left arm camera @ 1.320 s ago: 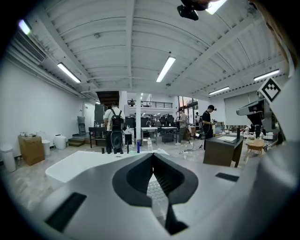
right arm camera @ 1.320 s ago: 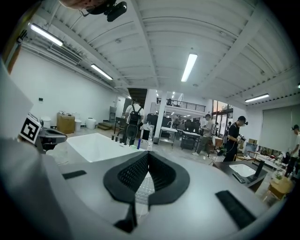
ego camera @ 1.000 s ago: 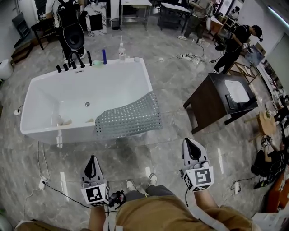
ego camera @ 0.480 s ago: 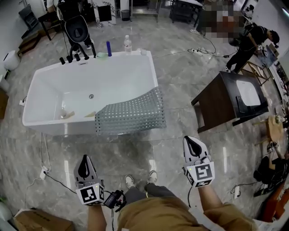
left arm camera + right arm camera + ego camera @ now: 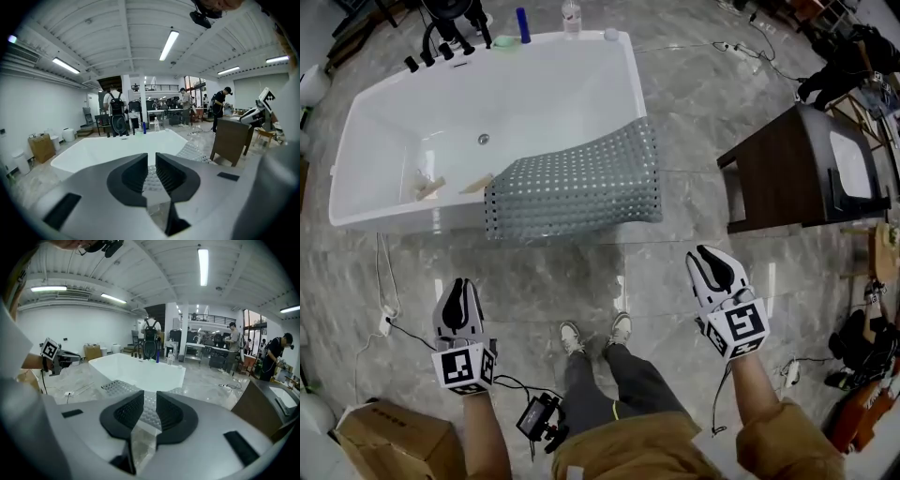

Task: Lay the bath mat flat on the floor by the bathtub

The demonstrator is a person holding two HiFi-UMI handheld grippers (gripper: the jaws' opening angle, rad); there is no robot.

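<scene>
Mat (image 5: 572, 183) lies draped over the near rim of the tub (image 5: 384, 221), towards its right end, part inside and part hanging down the outer wall. It is grey and rubbery-looking, a sagging rectangle dotted all over with small pale spots. The person stands facing it, forearms held low and forward. The left gripper (image 5: 461, 285) and right gripper (image 5: 709, 255) both point at the tub, well short of the mat. Each has its ribbed dark jaws a narrow gap apart, with nothing between them. The tub is glossy white; the floor (image 5: 684, 112) is shiny grey marbled tile.
</scene>
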